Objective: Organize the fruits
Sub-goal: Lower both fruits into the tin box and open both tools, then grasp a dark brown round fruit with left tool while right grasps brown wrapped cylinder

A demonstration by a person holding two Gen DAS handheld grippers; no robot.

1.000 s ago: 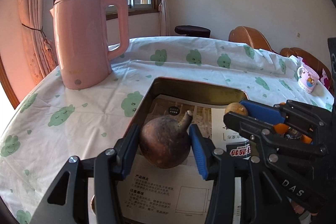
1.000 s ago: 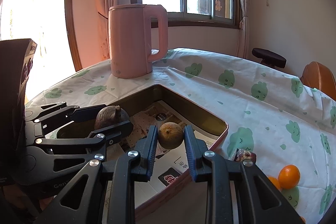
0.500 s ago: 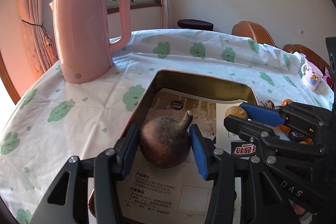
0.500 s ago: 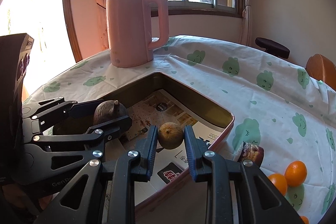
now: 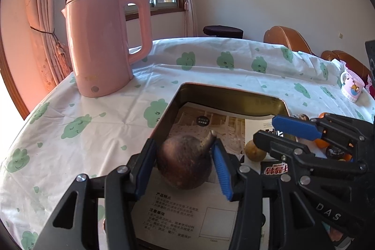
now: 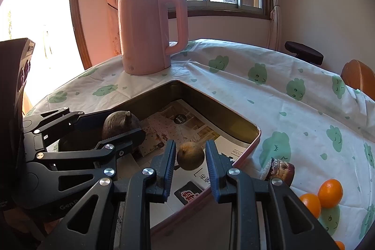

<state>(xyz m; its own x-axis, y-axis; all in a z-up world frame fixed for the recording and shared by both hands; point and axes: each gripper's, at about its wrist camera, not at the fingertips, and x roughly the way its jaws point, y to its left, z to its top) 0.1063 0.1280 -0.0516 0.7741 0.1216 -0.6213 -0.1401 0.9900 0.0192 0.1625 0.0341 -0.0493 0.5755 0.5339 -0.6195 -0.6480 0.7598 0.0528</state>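
— Sunlit and round, the surface (image 5: 98, 123) wore a cloud-print cloth, a pink kettle (image 5: 103, 43) at ten o'clock. And the tin tray (image 6: 218, 109)?
— Paper-lined, dead centre. The left tongs (image 5: 185, 163) pinched a big brown fruit (image 5: 185, 161) over it.
— The right tongs (image 6: 190, 157)?
— Parted a little around a small tan fruit (image 6: 190, 155) lying on the paper; contact unclear. Two oranges (image 6: 322, 195) sat outside, at four o'clock.

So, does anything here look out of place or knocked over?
Only a small dark item with a pale frosted end, lying on its side on the tablecloth beside the tray, near two oranges. Nothing looks spilled or broken.
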